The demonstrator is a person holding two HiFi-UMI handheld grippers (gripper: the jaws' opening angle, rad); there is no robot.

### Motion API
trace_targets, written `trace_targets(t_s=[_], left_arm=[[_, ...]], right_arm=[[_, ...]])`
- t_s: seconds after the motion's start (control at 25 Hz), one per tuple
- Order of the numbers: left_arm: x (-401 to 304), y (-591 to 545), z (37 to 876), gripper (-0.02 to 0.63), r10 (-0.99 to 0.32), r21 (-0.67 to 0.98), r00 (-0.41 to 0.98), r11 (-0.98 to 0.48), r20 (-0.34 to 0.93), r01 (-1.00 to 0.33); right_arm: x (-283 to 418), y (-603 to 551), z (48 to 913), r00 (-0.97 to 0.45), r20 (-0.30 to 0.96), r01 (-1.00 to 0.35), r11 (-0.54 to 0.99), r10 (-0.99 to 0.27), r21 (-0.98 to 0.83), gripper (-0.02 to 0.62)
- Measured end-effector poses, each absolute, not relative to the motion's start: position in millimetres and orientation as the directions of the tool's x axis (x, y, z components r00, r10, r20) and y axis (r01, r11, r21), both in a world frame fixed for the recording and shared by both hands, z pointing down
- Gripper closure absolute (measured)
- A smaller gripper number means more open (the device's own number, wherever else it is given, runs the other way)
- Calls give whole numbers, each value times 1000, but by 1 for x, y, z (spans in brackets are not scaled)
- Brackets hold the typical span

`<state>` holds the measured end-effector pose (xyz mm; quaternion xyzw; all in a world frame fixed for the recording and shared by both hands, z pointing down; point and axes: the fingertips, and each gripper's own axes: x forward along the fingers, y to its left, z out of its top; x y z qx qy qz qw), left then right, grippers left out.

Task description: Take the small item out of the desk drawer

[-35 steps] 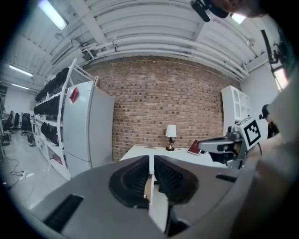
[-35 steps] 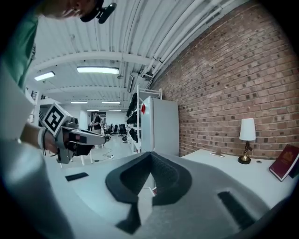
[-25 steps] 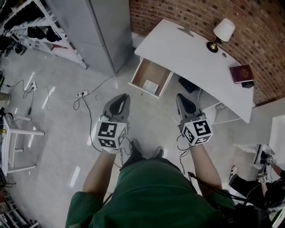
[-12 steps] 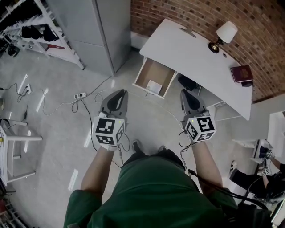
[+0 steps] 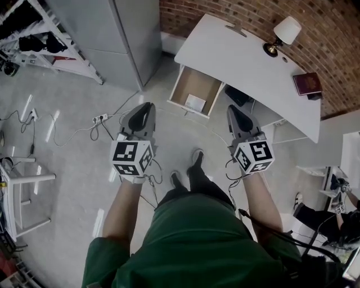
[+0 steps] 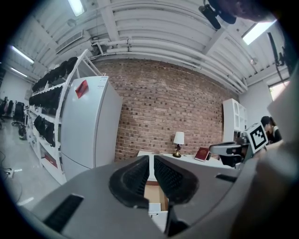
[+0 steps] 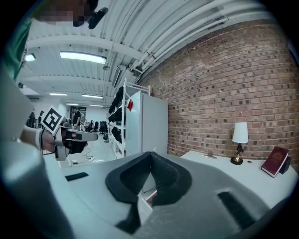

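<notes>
- A pale, glossy floor point(image 5: 67, 140) is seen from above, with cables and a white power strip point(image 5: 102, 118) trailed across it.
- A red brick wall point(image 5: 225, 11) is shown running behind the furniture along the top of the head view.
- A tall grey cabinet point(image 5: 124, 34) is pictured against that wall, left of the desk, with a white rack point(image 5: 56, 39) of dark items beside it.
- A white desk point(image 5: 236, 56) is set against the brick, its top mostly bare.
- A person in a green garment point(image 5: 191, 242) is seen standing in front of the desk, a gripper held out in each hand.
- The desk drawer point(image 5: 194, 84) is shown pulled open toward the person, its wooden bottom exposed.
- The left gripper point(image 5: 146, 105) is held short of the drawer's front and clear of it; its jaws are drawn together with only a thin slit between the ribbed pads, and nothing is gripped.
- The right gripper point(image 5: 232, 108) is held level with it, to the right of the drawer; its jaw tips are pressed together and nothing is caught between them.
- A table lamp point(image 5: 284, 32) with a white shade is stood near the desk's far right end.
- A dark red book point(image 5: 307, 83) is laid flat at the desk's right edge.
- The small item point(image 5: 196, 103), white and flat, is seen lying inside the drawer near its pulled-out front end, untouched by either gripper.
</notes>
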<state>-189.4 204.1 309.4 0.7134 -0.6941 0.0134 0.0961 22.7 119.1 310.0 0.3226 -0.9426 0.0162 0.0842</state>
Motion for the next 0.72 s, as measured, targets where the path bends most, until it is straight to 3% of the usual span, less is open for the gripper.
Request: trace_targets(t_s=[0.72], left_arm=[[-230,94,277,580,-992,37,-50,55,116,-998]], right_arm=[[1,1,306,-779,109,-618,786,-617,26,592]])
